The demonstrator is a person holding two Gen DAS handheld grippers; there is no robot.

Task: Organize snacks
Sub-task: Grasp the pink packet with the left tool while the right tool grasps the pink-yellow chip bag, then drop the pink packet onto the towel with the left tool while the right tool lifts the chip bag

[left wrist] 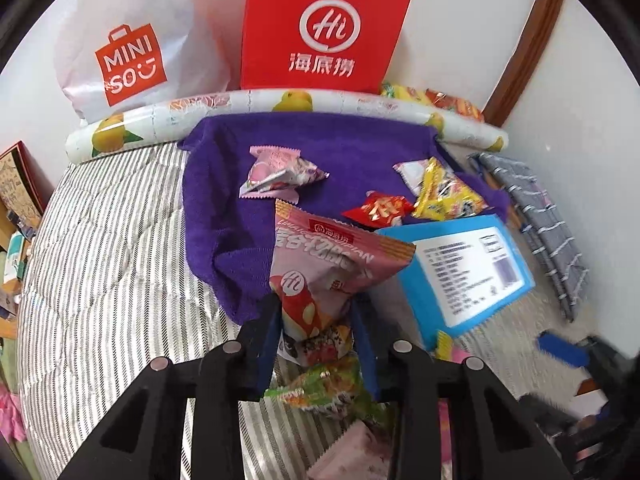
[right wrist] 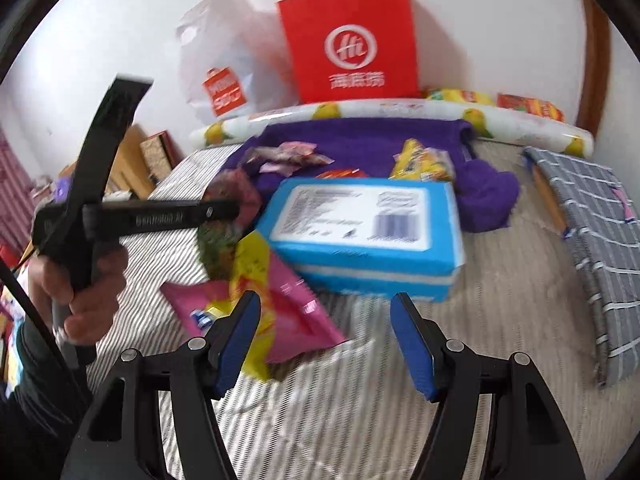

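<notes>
On striped bedding, left gripper (left wrist: 316, 312) is clamped on a pink snack pack (left wrist: 320, 264), w/ more snacks on the purple towel (left wrist: 224, 200) behind. Right gripper (right wrist: 326, 336) hangs w/ jaws apart, nothing between, near the blue box (right wrist: 360, 232)

The left claw (left wrist: 316, 320) is tilting downward, jaws pinching inward. The right claw (right wrist: 325, 340) is hanging with jaws parted; the left hand (right wrist: 80, 280), at nine o'clock, is gripping its handle.

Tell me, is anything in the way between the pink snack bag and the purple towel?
Nothing visible is. The left gripper is shut on the pink snack bag, whose top already hangs over the purple towel; the blue box sits off to one side.
</notes>
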